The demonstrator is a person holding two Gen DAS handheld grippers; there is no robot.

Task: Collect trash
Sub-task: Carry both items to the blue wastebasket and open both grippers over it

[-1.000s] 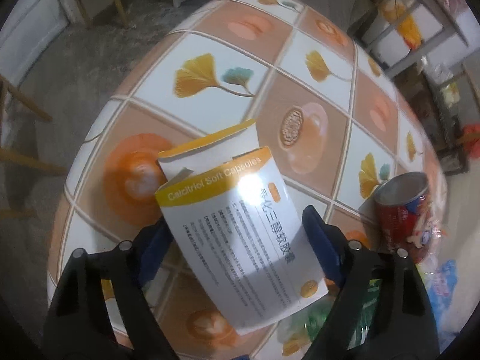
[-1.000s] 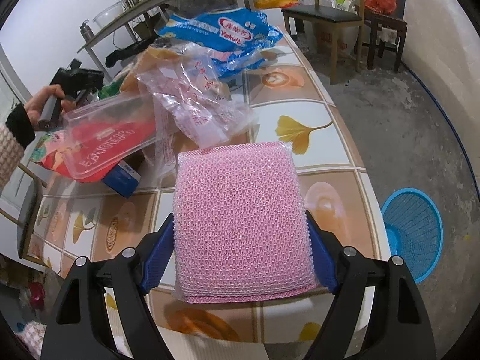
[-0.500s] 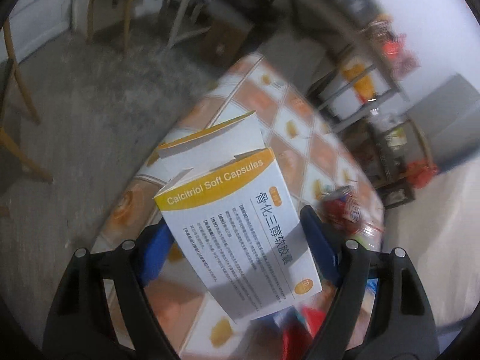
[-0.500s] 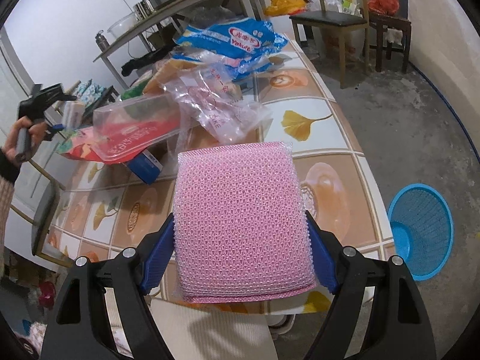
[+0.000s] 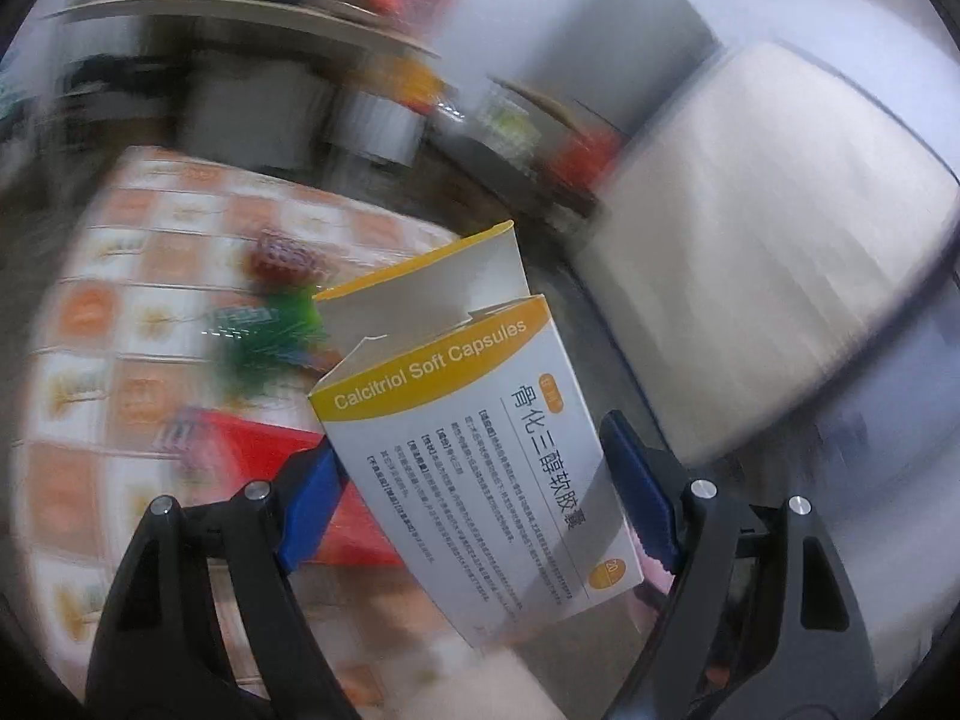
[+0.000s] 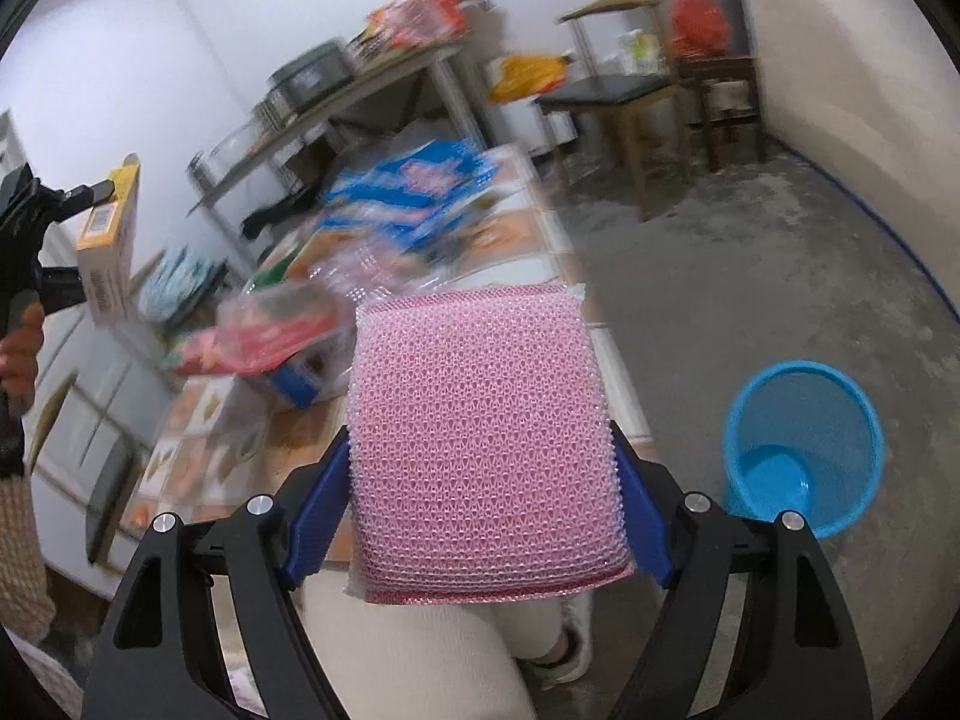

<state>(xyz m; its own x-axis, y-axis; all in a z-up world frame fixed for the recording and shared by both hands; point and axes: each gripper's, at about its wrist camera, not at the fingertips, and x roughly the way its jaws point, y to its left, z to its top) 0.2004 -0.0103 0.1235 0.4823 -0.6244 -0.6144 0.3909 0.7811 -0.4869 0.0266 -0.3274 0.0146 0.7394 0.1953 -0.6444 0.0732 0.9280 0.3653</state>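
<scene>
Up front in the left wrist view, the left gripper [image 5: 480, 498] pinches a glossy white-and-yellow cardboard capsule box [image 5: 474, 450], flap open; the tiled table [image 5: 90, 312], filling the view a second ago, now blurs far left. Right wrist view: the right gripper [image 6: 480, 510] clamps a pink mesh sponge [image 6: 483, 450], the blue mesh basket [image 6: 801, 450] now nearer, lower right.

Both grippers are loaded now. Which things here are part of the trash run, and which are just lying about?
In the job:
- capsule box, clamped in the left gripper
- pink mesh sponge pack, clamped in the right gripper
- blue basket on the floor, the likely drop point
- wrappers and bags on the table, probably next

Just lying about:
- chair
- metal shelf
</scene>
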